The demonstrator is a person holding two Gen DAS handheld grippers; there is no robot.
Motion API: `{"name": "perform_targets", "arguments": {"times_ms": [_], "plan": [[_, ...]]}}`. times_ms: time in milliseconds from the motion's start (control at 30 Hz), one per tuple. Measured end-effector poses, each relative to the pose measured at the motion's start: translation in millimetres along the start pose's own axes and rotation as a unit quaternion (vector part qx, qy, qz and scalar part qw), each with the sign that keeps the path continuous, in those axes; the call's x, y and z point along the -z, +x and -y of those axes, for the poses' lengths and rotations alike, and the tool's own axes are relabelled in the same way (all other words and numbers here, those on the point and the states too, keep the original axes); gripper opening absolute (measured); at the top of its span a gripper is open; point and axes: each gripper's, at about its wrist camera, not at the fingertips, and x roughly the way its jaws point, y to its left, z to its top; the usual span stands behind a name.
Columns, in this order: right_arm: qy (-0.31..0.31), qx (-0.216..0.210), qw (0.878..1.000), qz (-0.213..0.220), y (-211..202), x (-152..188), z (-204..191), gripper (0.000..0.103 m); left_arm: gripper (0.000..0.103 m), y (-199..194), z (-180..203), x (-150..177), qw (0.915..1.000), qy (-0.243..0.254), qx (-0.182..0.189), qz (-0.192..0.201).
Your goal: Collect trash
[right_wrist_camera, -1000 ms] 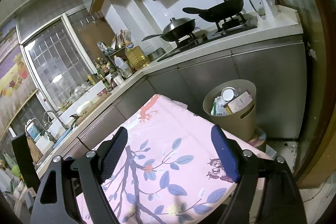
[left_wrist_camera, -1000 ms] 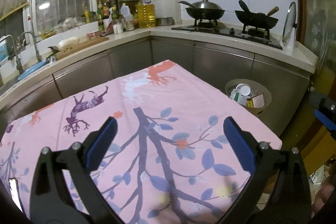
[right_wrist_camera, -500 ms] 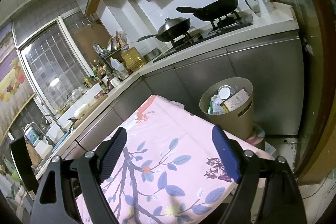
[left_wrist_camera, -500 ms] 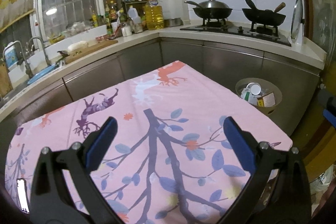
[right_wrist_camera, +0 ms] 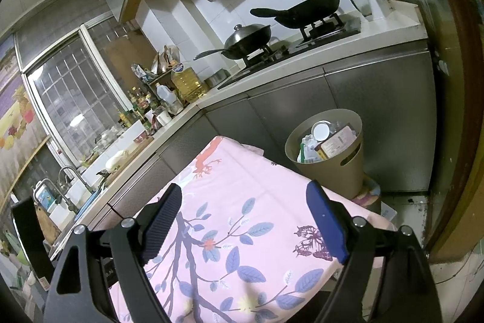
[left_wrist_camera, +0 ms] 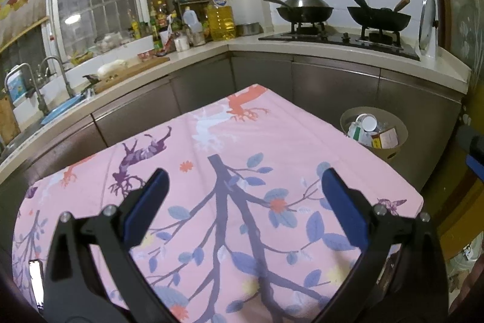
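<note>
Both views have lifted and pulled back slightly since a second ago, showing more pink cloth (left_wrist_camera: 230, 159) on the worktop. Left claw (left_wrist_camera: 242, 202) and right claw (right_wrist_camera: 245, 220) hang released, holding nothing. Trash (right_wrist_camera: 325, 141) fills the bin (right_wrist_camera: 341, 171) beyond the cloth's far right corner. Only the right view shows the bin's side slot and the floor (right_wrist_camera: 405, 211); the left shows the cloth's far left edge.

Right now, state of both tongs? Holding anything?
Left tongs: open, empty, over the cloth.
Right tongs: open, empty, over the same cloth.
</note>
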Motion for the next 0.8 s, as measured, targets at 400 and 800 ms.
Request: {"name": "perform_targets", "arguments": {"times_ms": [400, 800], "plan": [[0.008, 0.002, 1.000, -0.003, -1.7, 3.4, 2.5, 0.082, 0.097, 5.8, -5.6, 3.5, 0.9999, 0.005, -0.007, -0.010], [0.008, 0.003, 1.000, -0.002, -0.8, 3.9, 2.1, 0.082, 0.097, 8.0, -6.8, 5.1, 0.9998, 0.009, -0.006, -0.014]]}}
